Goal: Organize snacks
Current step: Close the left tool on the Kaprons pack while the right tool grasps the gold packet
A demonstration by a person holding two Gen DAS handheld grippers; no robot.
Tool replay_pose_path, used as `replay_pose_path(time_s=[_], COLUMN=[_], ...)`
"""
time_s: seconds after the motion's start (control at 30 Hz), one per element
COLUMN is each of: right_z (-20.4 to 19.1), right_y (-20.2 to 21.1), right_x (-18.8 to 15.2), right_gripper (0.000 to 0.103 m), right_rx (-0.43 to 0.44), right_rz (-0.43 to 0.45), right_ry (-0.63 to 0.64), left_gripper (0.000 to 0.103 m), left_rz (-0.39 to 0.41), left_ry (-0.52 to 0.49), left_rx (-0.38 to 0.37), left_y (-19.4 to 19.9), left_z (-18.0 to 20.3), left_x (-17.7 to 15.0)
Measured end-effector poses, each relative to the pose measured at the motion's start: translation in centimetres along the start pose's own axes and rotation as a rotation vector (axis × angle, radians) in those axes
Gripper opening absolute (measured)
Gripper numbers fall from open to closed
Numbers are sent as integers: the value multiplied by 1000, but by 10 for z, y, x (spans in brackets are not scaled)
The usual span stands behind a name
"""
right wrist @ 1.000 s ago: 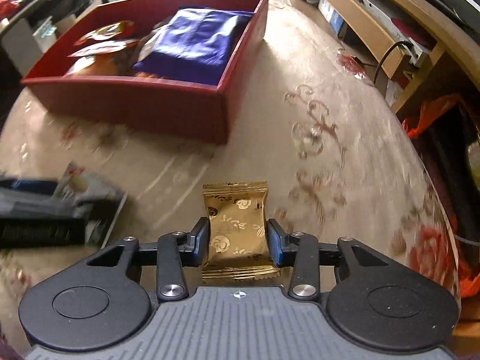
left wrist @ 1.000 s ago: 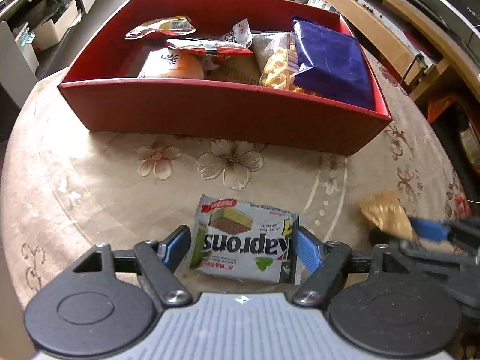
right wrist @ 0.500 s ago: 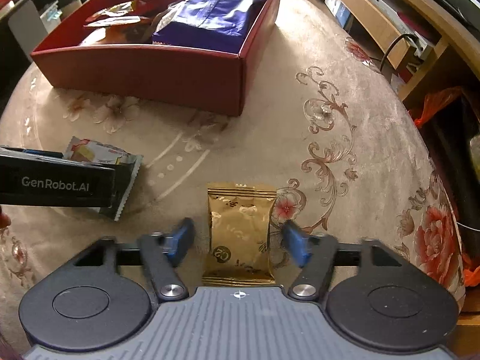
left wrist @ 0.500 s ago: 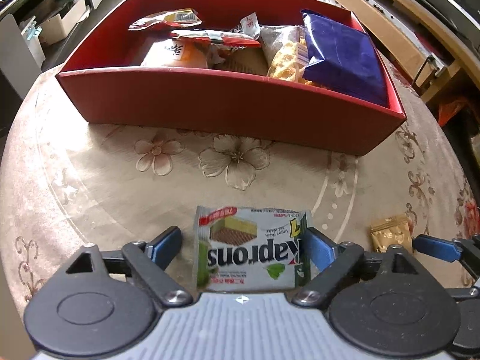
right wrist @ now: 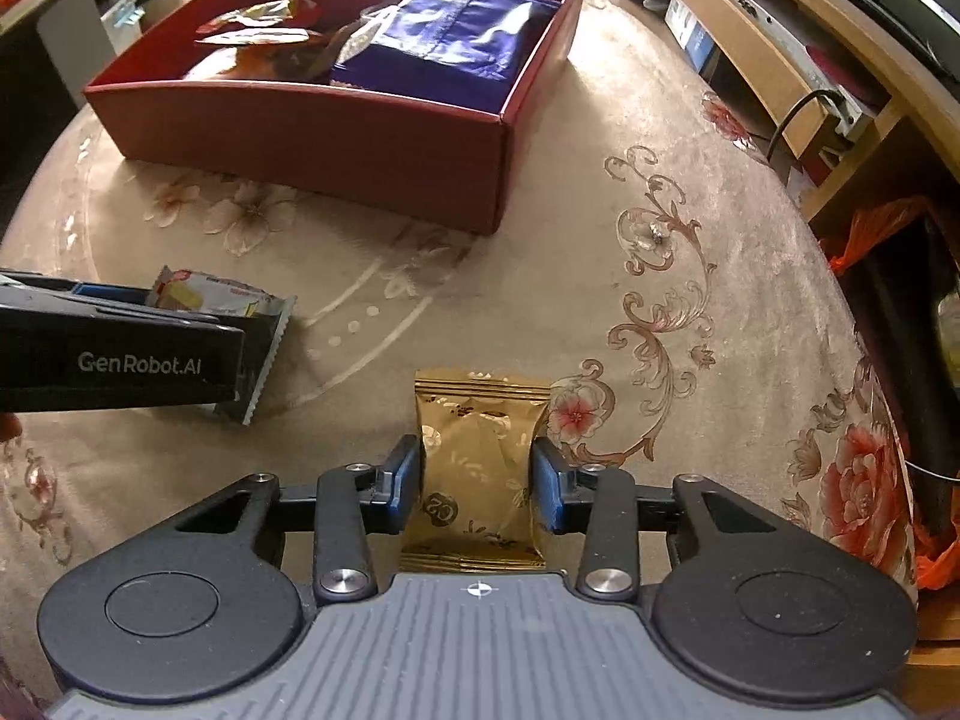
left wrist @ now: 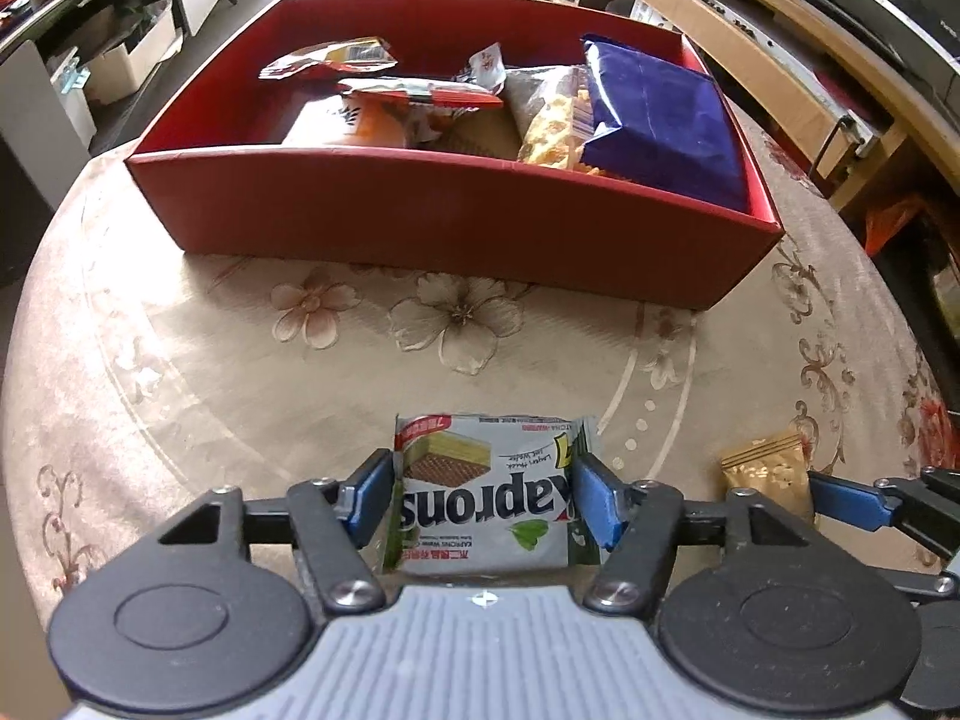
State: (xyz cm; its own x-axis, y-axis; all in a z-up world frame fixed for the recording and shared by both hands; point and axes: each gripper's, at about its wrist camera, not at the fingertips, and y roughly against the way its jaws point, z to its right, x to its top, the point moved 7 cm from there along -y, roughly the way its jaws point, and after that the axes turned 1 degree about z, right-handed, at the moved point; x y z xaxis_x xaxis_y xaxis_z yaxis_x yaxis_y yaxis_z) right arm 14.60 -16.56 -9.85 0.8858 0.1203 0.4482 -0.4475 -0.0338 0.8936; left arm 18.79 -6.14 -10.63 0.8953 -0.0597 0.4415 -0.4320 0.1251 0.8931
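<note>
A grey Kaprons wafer pack [left wrist: 486,498] lies on the floral tablecloth; my left gripper [left wrist: 486,501] has closed its blue pads against both sides of it. A gold snack packet [right wrist: 477,468] lies to its right; my right gripper [right wrist: 477,483] has its pads pressed on both sides of it. The gold packet [left wrist: 762,474] and a right fingertip also show in the left wrist view. The left gripper body [right wrist: 120,354] and the wafer pack [right wrist: 222,300] show at the left of the right wrist view. The red box [left wrist: 420,222] stands beyond, holding several snacks, among them a blue bag [left wrist: 654,120].
The round table's edge curves away on the right [right wrist: 870,360], with wooden shelving [right wrist: 780,48] and an orange bag [right wrist: 876,228] beyond it. Cabinets and boxes [left wrist: 108,60] stand on the far left.
Both grippers were open around their packets half a second ago and have now closed on them. Both cameras have pulled back slightly from the red box.
</note>
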Motion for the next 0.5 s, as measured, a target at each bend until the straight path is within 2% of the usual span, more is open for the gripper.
replay_pose_path(time_s=[0.13, 0.4, 0.5], right_z=[0, 1, 3], right_y=[8, 18, 19], right_x=[2, 8, 8], right_gripper=[47, 47, 47], right_rx=[8, 33, 33], right_rz=[25, 67, 69], right_ry=[-7, -19, -27], left_gripper=[60, 43, 48], left_rz=[-2, 22, 3], left_ry=[31, 57, 97], left_rx=[-7, -17, -39], left_y=[3, 17, 15], left_z=[-9, -14, -16], left_x=[2, 3, 2])
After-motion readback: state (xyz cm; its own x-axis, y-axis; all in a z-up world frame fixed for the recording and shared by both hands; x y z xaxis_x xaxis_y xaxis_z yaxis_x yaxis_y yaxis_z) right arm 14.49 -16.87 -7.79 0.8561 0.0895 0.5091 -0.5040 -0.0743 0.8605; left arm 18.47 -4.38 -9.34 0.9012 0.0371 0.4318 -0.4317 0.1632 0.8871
